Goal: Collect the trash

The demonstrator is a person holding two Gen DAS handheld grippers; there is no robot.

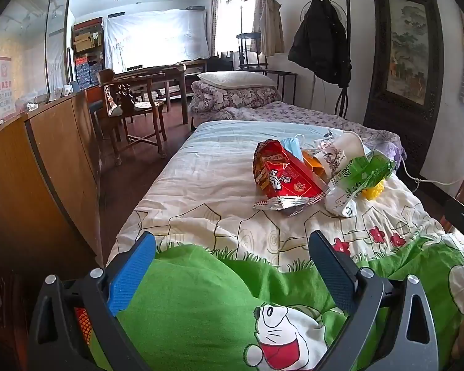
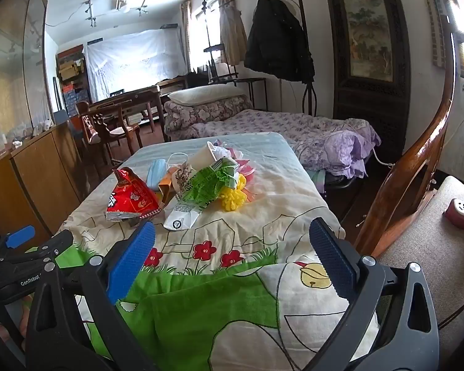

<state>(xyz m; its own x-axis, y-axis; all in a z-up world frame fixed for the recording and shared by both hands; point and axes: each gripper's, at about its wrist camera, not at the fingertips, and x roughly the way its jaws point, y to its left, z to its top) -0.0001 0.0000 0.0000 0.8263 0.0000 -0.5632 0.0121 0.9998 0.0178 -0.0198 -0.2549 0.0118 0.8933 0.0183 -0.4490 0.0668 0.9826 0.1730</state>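
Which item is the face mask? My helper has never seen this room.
Start at the bed with the cartoon quilt and find the trash pile in its middle. The face mask lies at the pile's far left, behind the red snack bag. It alone is pale blue, with white ear loops.

We take the trash pile [image 1: 318, 173] on the bed [image 1: 201, 167] as our landmark. Our left wrist view looks forward and downward along its gripper's fingers from low over the bed's near end, with the pile ahead and right of centre, fairly near. Our right wrist view [image 2: 182, 185] looks the same way from a spot further right, so the pile sits ahead and left of centre. Both views share the pile, the quilt around it, the second bed behind it and the far room. The right view catches the left gripper [image 2: 21, 247] at its left edge.
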